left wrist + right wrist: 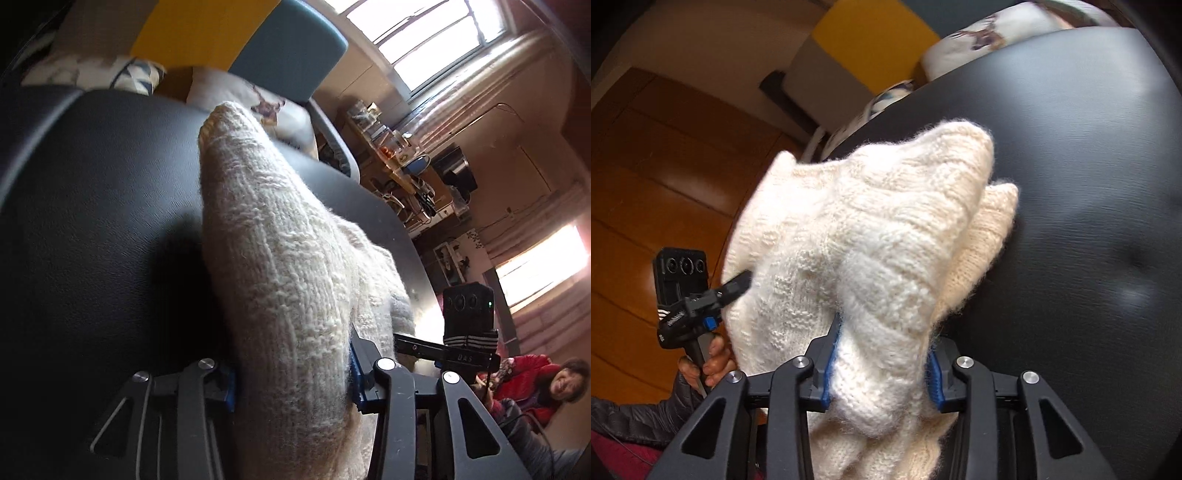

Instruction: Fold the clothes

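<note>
A cream knitted sweater (280, 258) lies bunched on a black leather surface (92, 221), one fold rising to a peak at the far end. In the left wrist view my left gripper (291, 376) is shut on the sweater, its blue pads pressing the knit from both sides. The right wrist view shows the same sweater (871, 229) heaped over the black surface (1071, 184), with my right gripper (882, 365) shut on a thick fold. The left gripper's camera housing (683, 269) stands at the left, one of its fingers (738, 286) buried in the knit.
Patterned pillows (258, 96) and a teal chair back (291, 48) lie beyond the black surface. A cluttered shelf (399, 162) stands to the right under bright windows (436, 33). A person in a red jacket (528, 380) sits at the lower right. Wooden floor (665, 166) borders the left.
</note>
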`<state>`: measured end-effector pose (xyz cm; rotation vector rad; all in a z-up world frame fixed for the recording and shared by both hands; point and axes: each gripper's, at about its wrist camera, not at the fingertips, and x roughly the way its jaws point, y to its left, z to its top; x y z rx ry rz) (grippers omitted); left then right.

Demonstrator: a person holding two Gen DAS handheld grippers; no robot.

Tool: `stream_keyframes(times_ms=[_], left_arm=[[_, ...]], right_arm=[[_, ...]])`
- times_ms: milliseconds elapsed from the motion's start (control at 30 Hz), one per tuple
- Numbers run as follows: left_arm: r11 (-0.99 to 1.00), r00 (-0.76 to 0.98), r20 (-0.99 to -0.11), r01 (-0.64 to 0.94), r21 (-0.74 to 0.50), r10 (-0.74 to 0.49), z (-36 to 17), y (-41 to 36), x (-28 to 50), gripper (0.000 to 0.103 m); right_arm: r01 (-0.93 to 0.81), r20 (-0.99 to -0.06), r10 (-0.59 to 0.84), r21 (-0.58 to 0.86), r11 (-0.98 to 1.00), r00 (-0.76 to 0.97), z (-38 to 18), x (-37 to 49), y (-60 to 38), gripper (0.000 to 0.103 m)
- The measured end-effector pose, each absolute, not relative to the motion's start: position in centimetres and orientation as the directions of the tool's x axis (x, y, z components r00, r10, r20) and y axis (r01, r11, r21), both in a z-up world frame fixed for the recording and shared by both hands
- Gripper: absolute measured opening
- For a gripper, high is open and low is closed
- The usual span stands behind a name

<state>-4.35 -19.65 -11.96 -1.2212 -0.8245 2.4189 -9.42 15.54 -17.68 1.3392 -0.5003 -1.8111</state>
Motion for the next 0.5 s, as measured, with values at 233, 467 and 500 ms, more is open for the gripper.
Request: stream_keyframes(times_ms=[233,467,500], left_arm=[[-0.804,-0.663,-0.618,0.039,-0.594,0.424,-10.5,-24.1,-0.3,0.044],[-0.792,-0.709,-0.630,0.168,-0.587,0.317,-10.9,-31.3,4.4,0.044],[-0.788,-0.718,-0.631,0.191,-0.585,0.294,-10.9,-32.4,5.2,0.044]], right_arm=[[0.457,-0.588,-0.809,0.721,-0.521,0.005,-17.5,-10.9,8.0,0.037],[0.534,-0.580,-0.805,0.722,-0.439,0.122,-17.1,-12.1,-2.1,0.037],[0.545,-0.579,-0.803,0.722,-0.426,0.140,-17.1,-12.2,-3.5,0.037]])
